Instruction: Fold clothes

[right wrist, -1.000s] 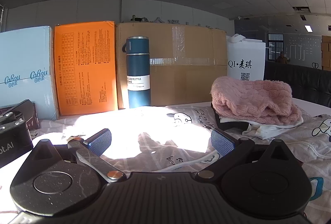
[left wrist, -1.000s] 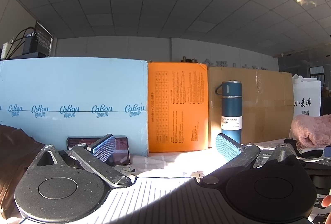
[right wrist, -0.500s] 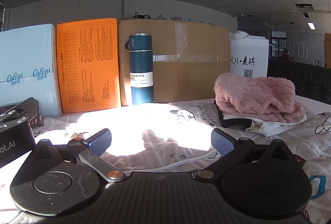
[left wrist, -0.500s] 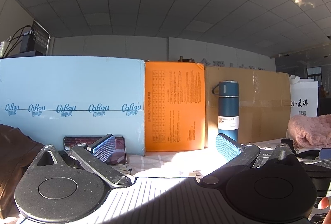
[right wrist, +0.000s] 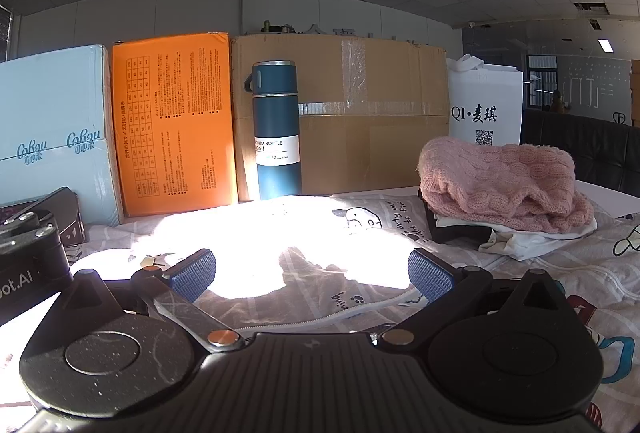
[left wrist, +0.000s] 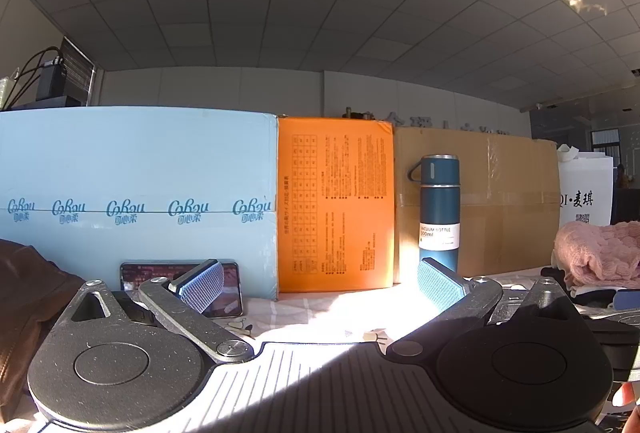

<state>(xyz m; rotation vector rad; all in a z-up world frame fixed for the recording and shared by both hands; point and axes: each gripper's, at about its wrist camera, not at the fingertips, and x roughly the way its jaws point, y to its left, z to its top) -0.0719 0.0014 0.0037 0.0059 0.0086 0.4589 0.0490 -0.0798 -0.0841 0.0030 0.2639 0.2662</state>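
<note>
Both the left gripper [left wrist: 320,287] and right gripper [right wrist: 311,275] are being held wide open, empty; folded clothes [right wrist: 504,185] are stacked at the bedsheet's [right wrist: 560,273] far-right edge, apparently finished.

My left gripper [left wrist: 320,283] — matte black body, two round discs on top, ribbed centre plate, grey metal linkage arms with silver pivot screws, blue cross-hatched pads [left wrist: 202,285] on fingers. My right gripper [right wrist: 311,275] — same build: speckled black housing, ribbed plate, brass-toned screw heads at pivots, blue textured pads [right wrist: 192,275]. White lettering "ot.AI" on black housing at left edge of right view.
</note>
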